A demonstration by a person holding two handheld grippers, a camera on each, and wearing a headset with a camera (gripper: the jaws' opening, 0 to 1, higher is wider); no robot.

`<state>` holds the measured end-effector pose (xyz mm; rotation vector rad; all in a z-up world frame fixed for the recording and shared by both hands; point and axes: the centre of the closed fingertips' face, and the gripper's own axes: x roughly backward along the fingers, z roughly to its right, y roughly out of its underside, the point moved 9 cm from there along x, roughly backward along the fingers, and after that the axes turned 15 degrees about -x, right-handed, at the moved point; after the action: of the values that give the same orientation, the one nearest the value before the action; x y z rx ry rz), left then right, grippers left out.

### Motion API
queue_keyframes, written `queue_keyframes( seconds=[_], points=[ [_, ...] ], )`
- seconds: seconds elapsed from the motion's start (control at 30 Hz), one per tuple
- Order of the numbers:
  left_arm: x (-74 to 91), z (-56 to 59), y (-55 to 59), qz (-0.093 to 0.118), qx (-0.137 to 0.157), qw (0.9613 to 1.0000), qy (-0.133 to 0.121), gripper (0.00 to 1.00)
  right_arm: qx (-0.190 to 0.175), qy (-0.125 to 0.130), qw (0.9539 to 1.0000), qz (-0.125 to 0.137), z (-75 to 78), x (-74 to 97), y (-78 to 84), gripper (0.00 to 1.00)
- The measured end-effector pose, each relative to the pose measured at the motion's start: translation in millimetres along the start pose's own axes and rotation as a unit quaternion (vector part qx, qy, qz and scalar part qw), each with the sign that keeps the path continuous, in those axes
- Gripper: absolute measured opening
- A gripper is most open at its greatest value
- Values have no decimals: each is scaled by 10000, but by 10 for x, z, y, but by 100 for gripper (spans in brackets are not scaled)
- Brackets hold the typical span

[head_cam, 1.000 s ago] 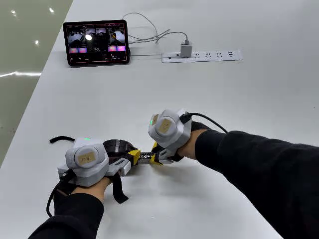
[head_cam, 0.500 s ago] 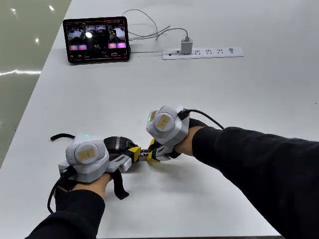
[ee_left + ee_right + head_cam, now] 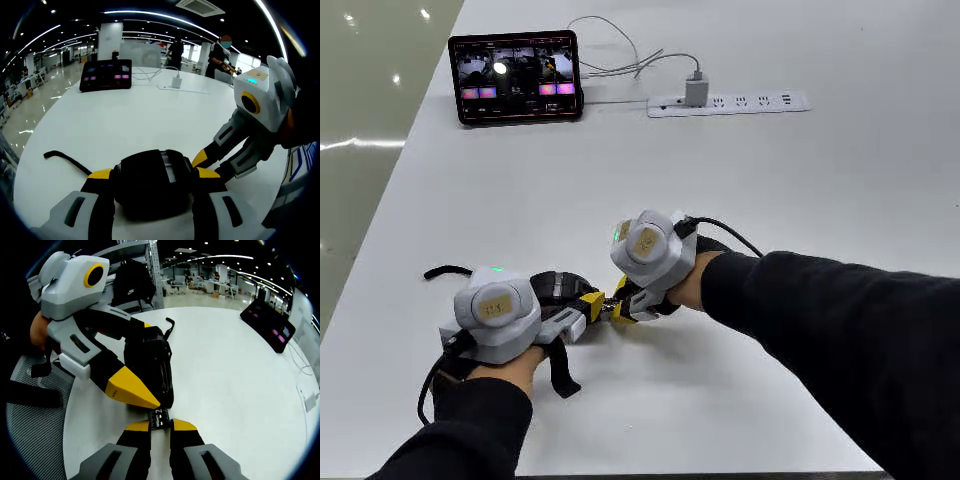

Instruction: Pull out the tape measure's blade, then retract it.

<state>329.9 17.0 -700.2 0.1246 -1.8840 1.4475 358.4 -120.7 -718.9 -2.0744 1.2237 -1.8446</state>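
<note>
A black tape measure [image 3: 558, 288] lies on the white table [image 3: 740, 190], and my left gripper [image 3: 572, 302] is shut on its case. The left gripper view has the case [image 3: 152, 182] held between the yellow-tipped jaws of the left gripper [image 3: 154, 173]. My right gripper [image 3: 618, 308] sits just right of the case, shut on the end of the blade [image 3: 159, 416]. In the right gripper view only a short bit of marked blade shows between the case [image 3: 150, 362] and the right gripper [image 3: 160, 426]. The tape's black wrist strap [image 3: 445, 272] trails to the left.
A tablet [image 3: 515, 75] with a lit screen stands at the far left of the table. A white power strip [image 3: 730, 102] with a charger [image 3: 694, 93] and cables lies behind it to the right. The table's left edge [image 3: 380, 215] runs close to my left gripper.
My right gripper has moved left toward the case, and the stretch of blade between the two grippers has shortened. The left gripper keeps its hold on the case.
</note>
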Motion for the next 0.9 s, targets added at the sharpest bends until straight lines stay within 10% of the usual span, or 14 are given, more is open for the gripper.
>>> queue_keyframes(
  seconds=[0.9],
  points=[
    [-3,-3,1,55,-28,10000,-17,59,-8,-33,10000,69,-17,-66,-57,10]
  ],
)
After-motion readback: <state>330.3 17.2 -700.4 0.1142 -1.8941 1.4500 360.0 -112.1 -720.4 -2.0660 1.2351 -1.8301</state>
